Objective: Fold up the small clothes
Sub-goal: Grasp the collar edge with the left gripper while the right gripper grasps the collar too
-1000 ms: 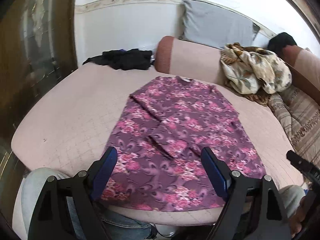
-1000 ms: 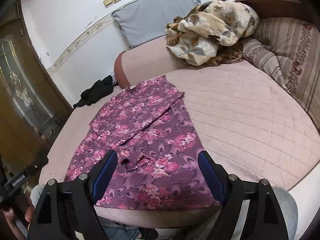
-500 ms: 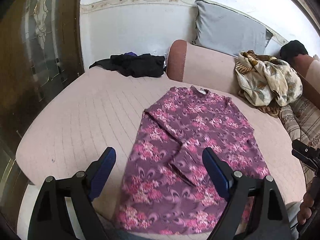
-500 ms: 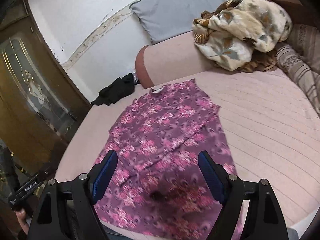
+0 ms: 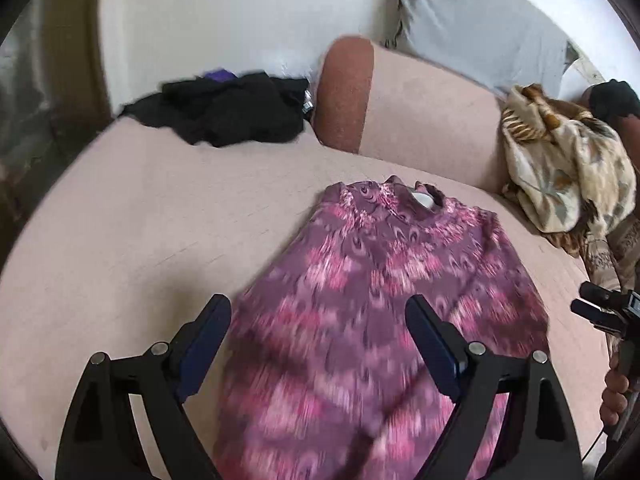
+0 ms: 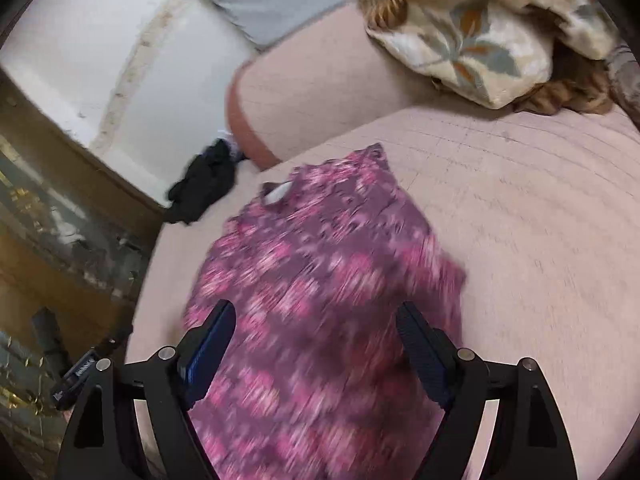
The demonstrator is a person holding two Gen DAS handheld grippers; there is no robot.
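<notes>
A purple shirt with pink flowers (image 5: 392, 288) lies flat on the pink quilted bed (image 5: 140, 220), collar toward the headboard, sleeves folded in; it also shows in the right wrist view (image 6: 320, 280). Both views are motion-blurred. My left gripper (image 5: 318, 332) is open and empty, above the shirt's lower left part. My right gripper (image 6: 316, 332) is open and empty, above the shirt's lower middle. The right gripper also shows at the right edge of the left wrist view (image 5: 604, 312).
A black garment heap (image 5: 224, 108) lies at the bed's far left corner. A pink bolster (image 5: 400, 104) and grey pillow (image 5: 480, 20) run along the back. A beige floral blanket (image 5: 568, 168) is piled at the right. A wooden glass-front cabinet (image 6: 48, 240) stands left.
Both grippers have moved forward and down over the shirt, which now fills more of each view. Both stay open and empty.
</notes>
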